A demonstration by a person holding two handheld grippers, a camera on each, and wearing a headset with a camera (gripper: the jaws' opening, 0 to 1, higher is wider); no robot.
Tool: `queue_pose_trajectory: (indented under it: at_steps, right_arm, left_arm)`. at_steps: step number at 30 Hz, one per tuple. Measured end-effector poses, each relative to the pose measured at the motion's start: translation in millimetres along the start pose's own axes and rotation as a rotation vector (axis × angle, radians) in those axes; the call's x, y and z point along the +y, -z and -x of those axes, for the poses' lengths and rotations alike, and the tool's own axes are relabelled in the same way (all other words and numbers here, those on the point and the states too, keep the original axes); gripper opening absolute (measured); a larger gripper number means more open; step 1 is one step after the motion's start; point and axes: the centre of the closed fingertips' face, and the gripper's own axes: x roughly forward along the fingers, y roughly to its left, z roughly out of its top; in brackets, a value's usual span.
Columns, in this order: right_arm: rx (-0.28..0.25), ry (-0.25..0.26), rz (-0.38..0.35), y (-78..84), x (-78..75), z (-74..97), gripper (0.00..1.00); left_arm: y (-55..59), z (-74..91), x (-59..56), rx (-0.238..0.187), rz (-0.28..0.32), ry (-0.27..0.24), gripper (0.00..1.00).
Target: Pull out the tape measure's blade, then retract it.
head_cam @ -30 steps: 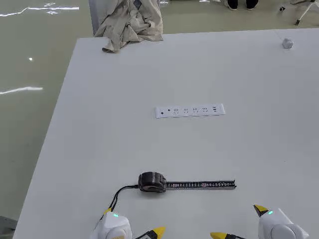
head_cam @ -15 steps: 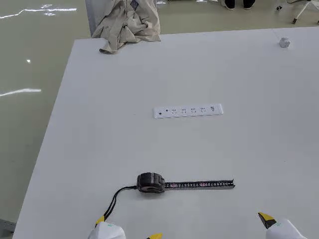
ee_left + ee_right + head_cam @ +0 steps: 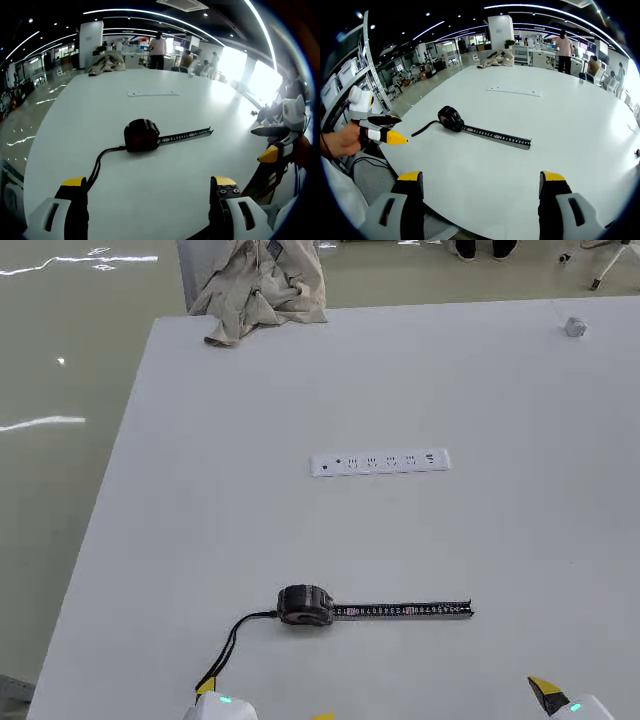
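Hovering open at the bench's near edge, tape measure untouched

Both tongs hang low at the near edge of the white bench [image 3: 250, 490], one to each side, pointing forward across it. A hand [image 3: 337, 142] wraps the handle of the left tongs [image 3: 149, 182] just off the bench's edge. The left tongs' jaws stand wide apart with nothing between them. The right tongs [image 3: 482, 176] are equally wide open and grip nothing. Neither touches the tape measure [image 3: 305, 605], whose dark round case lies on the bench ahead of them, nearer the left tongs. Its blade [image 3: 405, 610] is drawn out part way and lies flat on the surface, running from the case toward the right tongs' side. A black cord [image 3: 235, 635] curls from the case back to the left tongs' jaw tip; whether it touches cannot be told. Farther off lies a white power strip [image 3: 380, 462], and at the far corner a crumpled cloth [image 3: 262, 285].
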Motion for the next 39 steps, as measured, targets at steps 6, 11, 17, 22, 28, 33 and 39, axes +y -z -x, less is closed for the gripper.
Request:
queue_pose_trajectory:
  at_steps: [6,11,17,22,28,33,39]
  right_arm:
    - [-0.003,-0.001,0.004,-1.3,0.1,0.9,0.99]
    - [0.001,0.001,0.004,-0.8,-2.0,0.7,0.99]
    - [0.007,0.004,0.008,2.0,-6.7,-3.9,0.98]
    - [0.012,0.007,0.013,2.5,-9.5,-7.1,0.98]
    - [0.015,-0.003,0.028,2.5,-10.9,-12.8,0.97]
    - [0.019,-0.017,0.048,2.8,-11.9,-21.1,0.97]
    - [0.034,-0.035,0.081,5.0,-13.7,-32.0,0.96]
  left_arm:
    - [-0.8,1.2,-2.6,0.001,0.008,0.002,1.0]
    - [-4.0,1.4,-5.4,-0.003,0.006,0.009,1.0]
    - [-5.8,-1.8,-7.2,-0.008,0.007,0.012,1.0]
    - [-6.8,-4.7,-8.3,-0.006,0.011,0.011,1.0]
    - [-11.6,-7.7,-6.0,-0.027,0.027,-0.004,0.99]
    - [-13.6,-13.7,-3.8,-0.028,0.033,-0.012,0.99]
    - [-16.5,-19.1,0.0,-0.028,0.047,-0.033,0.99]
